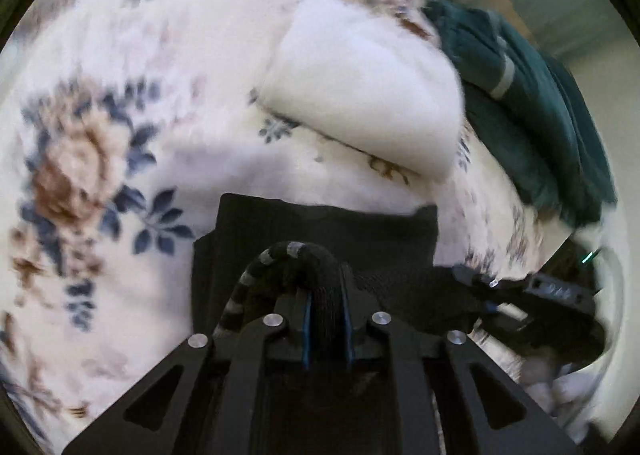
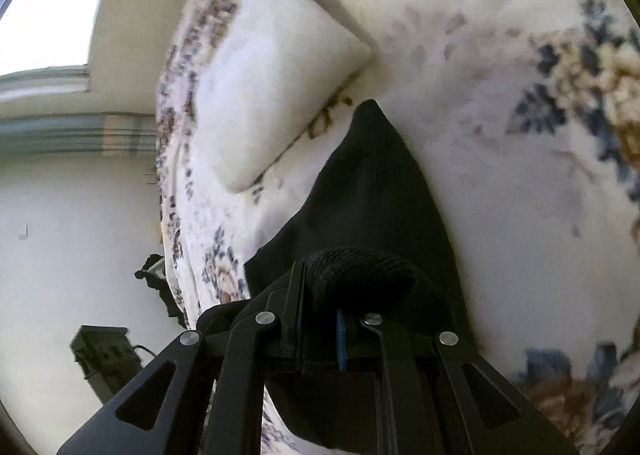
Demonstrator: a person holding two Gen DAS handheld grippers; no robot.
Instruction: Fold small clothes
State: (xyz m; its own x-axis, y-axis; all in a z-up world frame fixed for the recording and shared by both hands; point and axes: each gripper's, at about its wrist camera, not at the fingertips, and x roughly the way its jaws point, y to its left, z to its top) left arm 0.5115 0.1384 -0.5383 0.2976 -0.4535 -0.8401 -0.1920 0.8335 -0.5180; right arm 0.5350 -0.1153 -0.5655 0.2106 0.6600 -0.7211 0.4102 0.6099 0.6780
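A small black garment [image 1: 320, 227] lies spread on the floral bedspread [image 1: 120, 55]. Its near edge, with a grey-striped ribbed band [image 1: 256, 267], is bunched up between the blue pads of my left gripper [image 1: 326, 319], which is shut on it. In the right wrist view the same black garment [image 2: 372, 195] runs away to a point on the bedspread [image 2: 500, 135]. Its rolled ribbed edge is pinched in my right gripper [image 2: 320, 319]. In the left wrist view the right gripper [image 1: 520, 295] shows at the garment's right side, blurred.
A white cushion-like bundle [image 1: 360, 87] [image 2: 272, 87] lies just beyond the garment. A teal cloth [image 1: 520, 95] is heaped at the bed's right edge. Past the bed's edge are a pale floor and wall, a window [image 2: 48, 3] and a dark box [image 2: 104, 351].
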